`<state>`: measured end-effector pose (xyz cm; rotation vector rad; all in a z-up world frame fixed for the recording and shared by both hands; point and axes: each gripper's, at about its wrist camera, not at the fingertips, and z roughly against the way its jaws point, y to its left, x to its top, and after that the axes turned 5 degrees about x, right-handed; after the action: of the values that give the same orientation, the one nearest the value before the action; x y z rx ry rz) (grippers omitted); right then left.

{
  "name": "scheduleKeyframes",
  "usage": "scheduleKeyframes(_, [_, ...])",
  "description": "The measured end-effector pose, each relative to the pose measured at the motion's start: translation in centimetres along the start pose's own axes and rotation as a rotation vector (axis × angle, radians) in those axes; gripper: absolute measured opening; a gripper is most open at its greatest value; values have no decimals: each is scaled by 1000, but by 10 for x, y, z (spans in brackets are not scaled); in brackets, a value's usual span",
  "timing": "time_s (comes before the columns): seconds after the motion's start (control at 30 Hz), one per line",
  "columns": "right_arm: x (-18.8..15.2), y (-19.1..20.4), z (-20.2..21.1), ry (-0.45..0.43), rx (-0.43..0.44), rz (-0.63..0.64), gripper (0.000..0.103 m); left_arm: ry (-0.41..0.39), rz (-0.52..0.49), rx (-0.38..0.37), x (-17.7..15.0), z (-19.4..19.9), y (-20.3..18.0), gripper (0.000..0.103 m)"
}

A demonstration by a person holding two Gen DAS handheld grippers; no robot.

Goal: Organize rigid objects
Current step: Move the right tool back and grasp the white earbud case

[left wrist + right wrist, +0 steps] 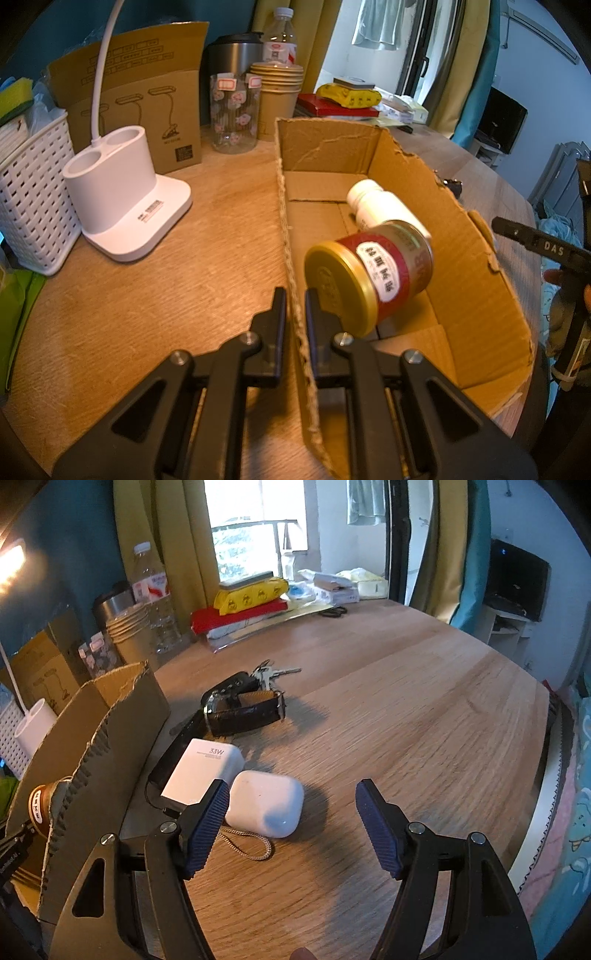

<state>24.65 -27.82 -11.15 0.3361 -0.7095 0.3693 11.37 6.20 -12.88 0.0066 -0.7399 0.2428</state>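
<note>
We judged the tidying to be partly done. In the left wrist view, the cardboard box [436, 221] filled the middle and right of the frame, and two things already lay inside it: a jar [373, 273] with a gold lid and red label, tipped on its side, and a white bottle [384, 210] just behind it, touching or nearly so. The left hand-held gripper [295, 295] was clenched on the box's near wall at the lower centre, the torn edge pinched between its fingers, seemingly to steady it.

What was left lay outside the box on the counter [406, 701], as the right wrist view showed. A white earbud case [266, 805], smooth and rounded with a short cord loop, sat at lower centre. Just beside it, upper left, was a white charger block [207, 768] marked 33W, resting on something dark and flat we could not identify. Further up were a watch [243, 709] with a black strap and a bunch of keys [269, 674] with a dark fob.

The right hand-held gripper [291, 819] was released and held nothing, its blue ribbed pads spread wide; the left one stood at the case's edge, the right well clear. We took the case to be next.
</note>
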Motion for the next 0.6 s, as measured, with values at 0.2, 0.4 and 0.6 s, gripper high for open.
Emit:
scheduleKeyframes(0.2, [-3,9,-15,33,-1,35,74,0,0,-1,0,0,0,10])
scheduleKeyframes(0.4, [-6,17,-30,66,-27,71,74,0,0,0,0,0,0,10])
scheduleKeyframes(0.6, [-7,16,-37,85,-40,72,71,0,0,0,0,0,0,10])
